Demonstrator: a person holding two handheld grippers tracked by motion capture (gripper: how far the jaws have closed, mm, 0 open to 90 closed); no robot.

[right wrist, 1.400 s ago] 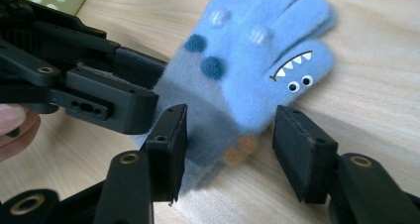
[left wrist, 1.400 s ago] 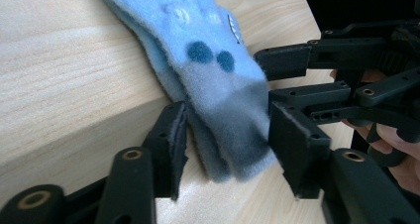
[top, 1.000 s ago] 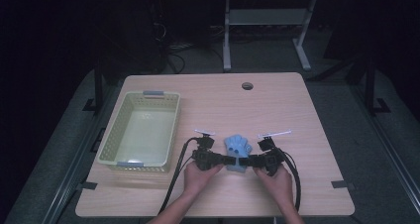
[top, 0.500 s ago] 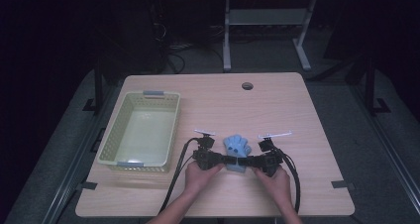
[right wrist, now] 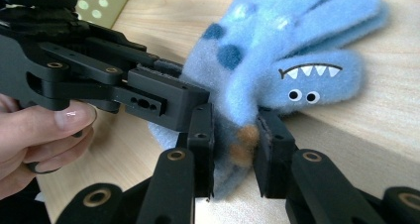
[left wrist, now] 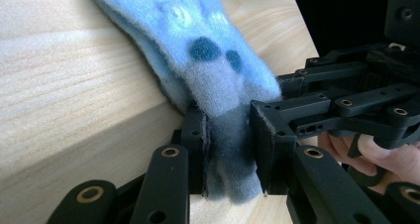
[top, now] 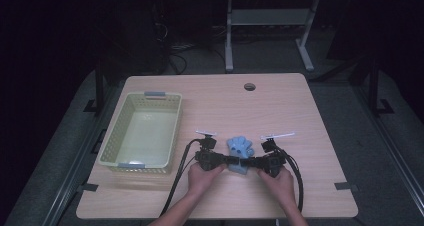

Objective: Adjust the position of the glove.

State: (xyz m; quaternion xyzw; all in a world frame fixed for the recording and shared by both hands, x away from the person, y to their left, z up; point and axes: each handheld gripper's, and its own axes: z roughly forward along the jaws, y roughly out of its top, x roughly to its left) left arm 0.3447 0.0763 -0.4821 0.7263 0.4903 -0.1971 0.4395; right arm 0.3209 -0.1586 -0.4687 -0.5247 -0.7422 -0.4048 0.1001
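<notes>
Both claws have just been closing and now pinch the cuff of a fuzzy light-blue knit glove with dark spots and a small monster face [right wrist: 277, 60] at the near edge of the pale wooden table [top: 300, 111]. The left claw [left wrist: 230, 149] clamps the cuff from one side, the right claw [right wrist: 233, 149] from the other, jaw tips almost meeting. This looks like a two-handed grip ready for lifting. The glove's fingers fan away beyond the jaws. Farther off, left of the left claw, sits a pale green perforated plastic basket [top: 165, 131].
</notes>
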